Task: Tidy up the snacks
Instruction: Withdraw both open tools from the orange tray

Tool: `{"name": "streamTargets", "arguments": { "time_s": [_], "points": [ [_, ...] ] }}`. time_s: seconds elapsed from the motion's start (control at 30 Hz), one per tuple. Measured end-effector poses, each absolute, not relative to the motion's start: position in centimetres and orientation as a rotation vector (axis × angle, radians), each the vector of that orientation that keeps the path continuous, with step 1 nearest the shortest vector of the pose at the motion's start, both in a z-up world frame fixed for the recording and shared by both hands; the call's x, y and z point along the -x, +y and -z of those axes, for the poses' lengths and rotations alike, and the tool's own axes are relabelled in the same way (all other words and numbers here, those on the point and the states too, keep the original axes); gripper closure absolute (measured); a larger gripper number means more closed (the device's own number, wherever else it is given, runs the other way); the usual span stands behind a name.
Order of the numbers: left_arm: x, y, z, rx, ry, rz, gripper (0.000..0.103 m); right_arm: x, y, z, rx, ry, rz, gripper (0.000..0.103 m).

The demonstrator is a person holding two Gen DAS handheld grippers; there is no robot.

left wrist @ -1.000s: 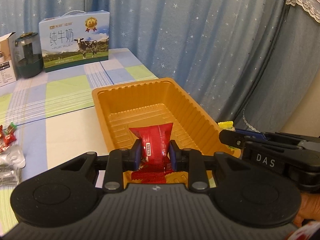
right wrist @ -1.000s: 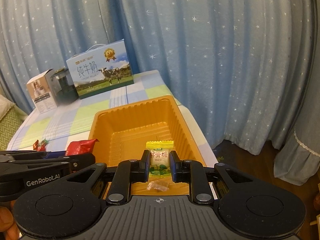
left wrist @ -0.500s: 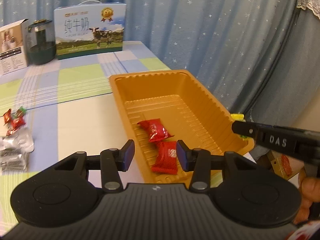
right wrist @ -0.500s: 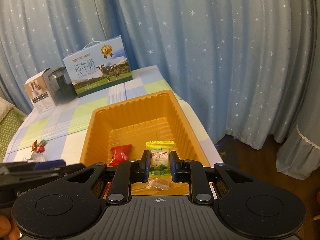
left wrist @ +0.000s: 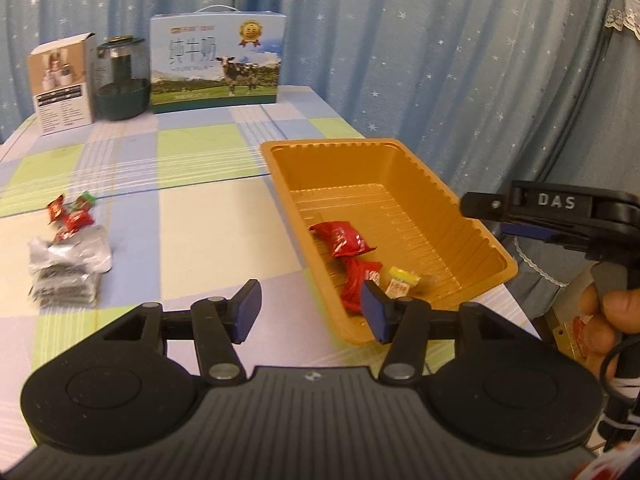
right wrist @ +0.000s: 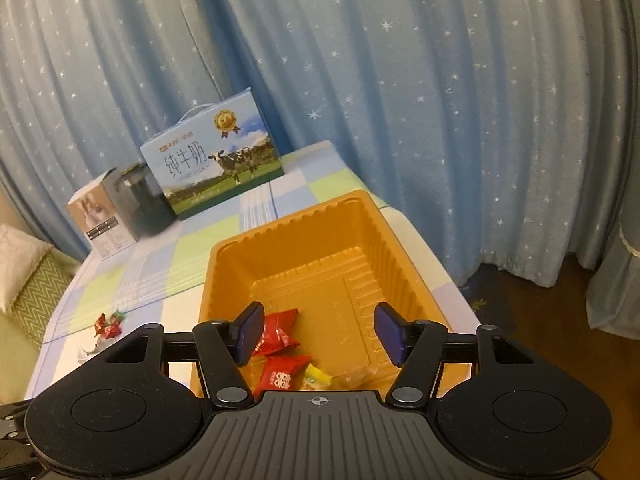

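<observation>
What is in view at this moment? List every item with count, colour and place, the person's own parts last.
orange tray: one, orange, right part of the table.
red snack packets: two, red, inside the tray's near half.
yellow candy: one, yellow, in the tray beside the red packets.
small red candies: a few, red with some green, on the table's left side.
silver packets: a pile, silver and dark, just nearer than the small candies.
milk carton box: one, blue, far edge of the table.
dark jar: one, dark green, left of the milk box.
white box: one, white, left of the jar.
checked tablecloth: one, green, blue and white, covering the table.
star curtain: one, blue, behind the table.
left gripper: one, black, fingers open, empty.
right gripper: one, black, fingers open above the tray.
right hand: one, holding the right gripper's handle.
</observation>
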State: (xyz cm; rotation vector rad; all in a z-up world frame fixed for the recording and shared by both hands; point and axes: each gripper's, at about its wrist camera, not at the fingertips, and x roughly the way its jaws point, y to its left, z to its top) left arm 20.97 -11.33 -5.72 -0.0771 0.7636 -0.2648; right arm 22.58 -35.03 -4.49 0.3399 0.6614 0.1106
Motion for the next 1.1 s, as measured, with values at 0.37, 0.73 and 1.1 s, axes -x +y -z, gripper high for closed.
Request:
{"name": "streamTargets", "arguments": {
  "time_s": [0.37, 0.73, 1.1],
  "points": [
    [-16.1, -8.7, 4.5, 0.104, 0.760, 0.211, 0.043, -16.2, -33.3, 3.5, -0.339, 0.685, -0.090, 0.042],
    [-11.2, -4.7, 2.7, 0.121, 0.731, 0.149, 0.038, -11.0, -28.8, 3.0, -0.283, 0.706, -0.125, 0.041],
    [-8.4, -1.5, 1.9, 0.143, 0.711, 0.099, 0.034, -9.2, -25.1, 2.7, -0.226, 0.710, -0.175, 0.040]
  ]
}}
